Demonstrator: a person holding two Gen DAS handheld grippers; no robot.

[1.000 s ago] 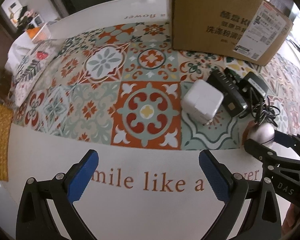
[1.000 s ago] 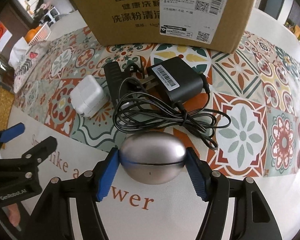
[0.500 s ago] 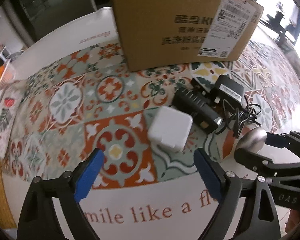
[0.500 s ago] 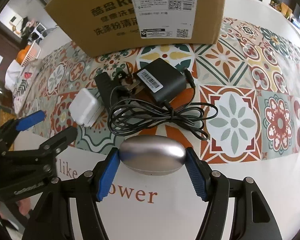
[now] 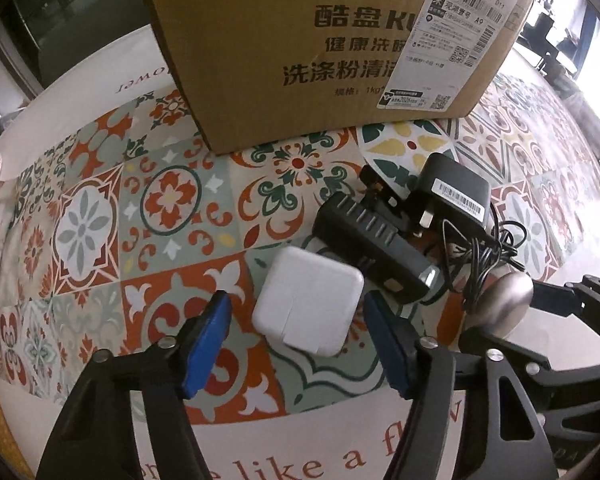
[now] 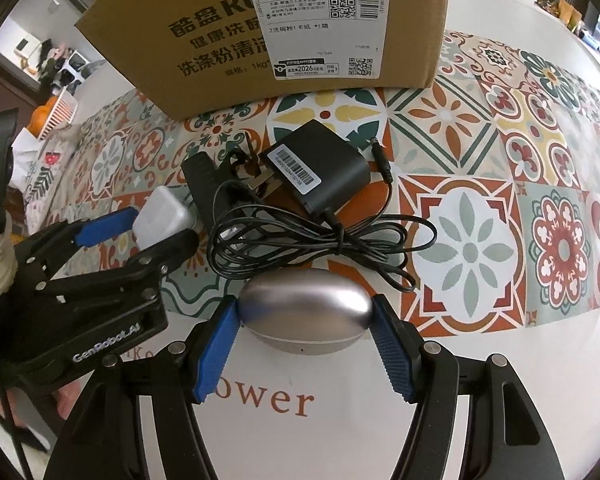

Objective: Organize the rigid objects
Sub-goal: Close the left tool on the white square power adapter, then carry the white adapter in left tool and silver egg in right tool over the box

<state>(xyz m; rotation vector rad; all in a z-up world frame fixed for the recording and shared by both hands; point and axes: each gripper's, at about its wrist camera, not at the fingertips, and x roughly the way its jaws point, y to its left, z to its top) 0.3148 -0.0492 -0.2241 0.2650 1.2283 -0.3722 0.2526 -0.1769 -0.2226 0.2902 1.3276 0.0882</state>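
Observation:
A white square charger [image 5: 308, 306] lies on the patterned tablecloth [image 5: 160, 208]. My left gripper [image 5: 296, 316] straddles it and its jaws are closing. A gap still shows beside the left pad. The right wrist view shows that charger [image 6: 160, 214] between the left gripper's fingertips [image 6: 148, 232]. My right gripper [image 6: 304, 320] is shut on a silver egg-shaped object [image 6: 304, 308], both blue pads pressing its ends. The object [image 5: 508, 296] also shows at the right of the left wrist view.
A black ribbed charger [image 5: 372, 248] lies right behind the white one. A black plug adapter [image 6: 320, 168] with a tangled cable [image 6: 320, 240] lies beside it. A large cardboard box [image 6: 260, 40] stands behind them. A basket of oranges [image 6: 52, 116] sits far left.
My left gripper has moved over to the white charger and its jaws have narrowed around it. The right gripper has stayed in place, still holding the silver object.

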